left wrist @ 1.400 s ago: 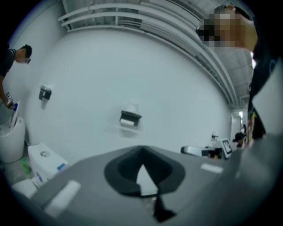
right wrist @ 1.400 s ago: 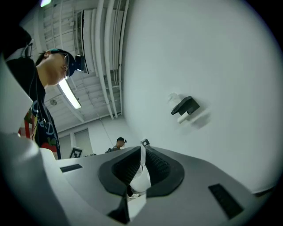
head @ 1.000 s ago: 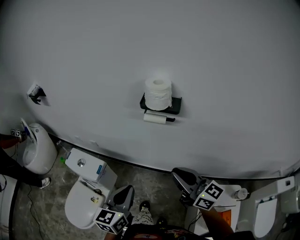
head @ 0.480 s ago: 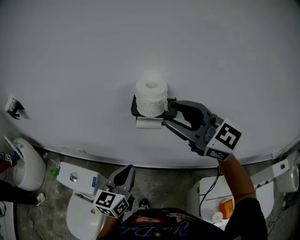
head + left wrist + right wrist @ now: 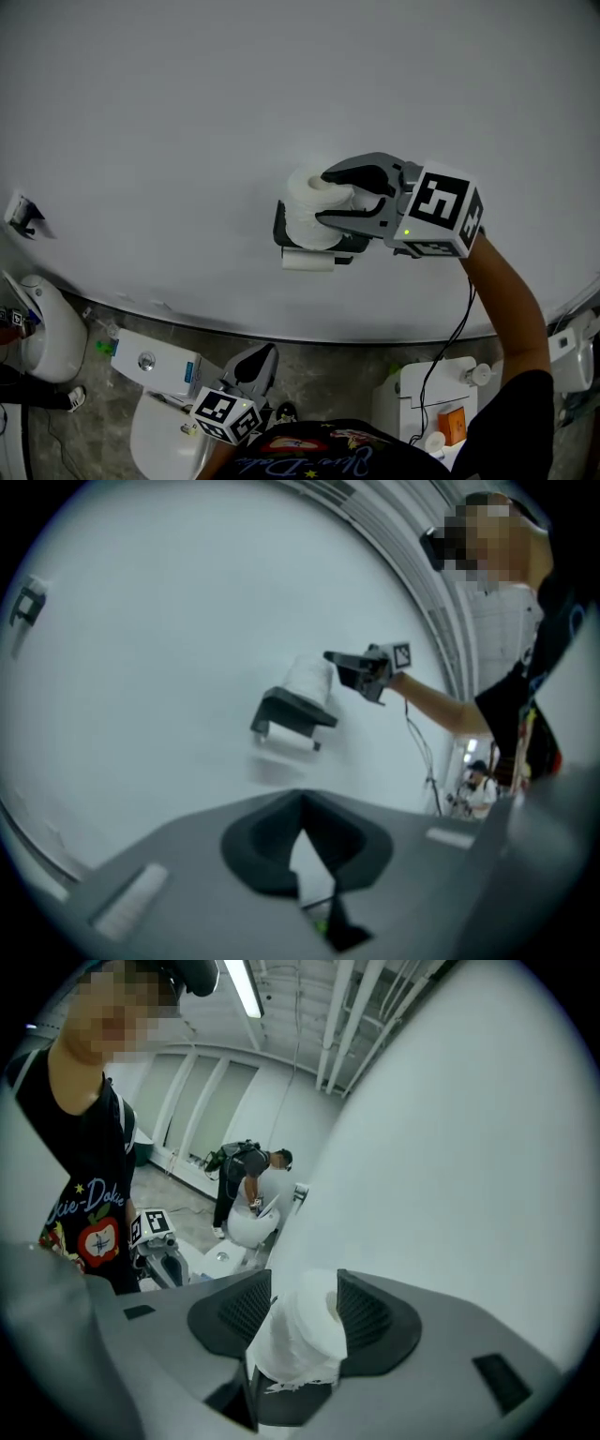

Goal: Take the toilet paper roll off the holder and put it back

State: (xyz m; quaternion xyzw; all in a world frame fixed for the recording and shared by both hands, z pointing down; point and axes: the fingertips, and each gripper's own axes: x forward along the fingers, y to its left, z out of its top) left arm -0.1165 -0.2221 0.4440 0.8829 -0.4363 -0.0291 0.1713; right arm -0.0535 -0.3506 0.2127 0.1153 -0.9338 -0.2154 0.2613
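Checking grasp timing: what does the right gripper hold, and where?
Nothing yet: the right gripper, jaws just opening, straddles the sides of the toilet paper roll on the holder.

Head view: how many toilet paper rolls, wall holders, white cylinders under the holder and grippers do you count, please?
toilet paper roll: 1
holder: 1
white cylinder under the holder: 1
grippers: 2, the left gripper and the right gripper, whose jaws have just been opening, with the roll between them
total: 5
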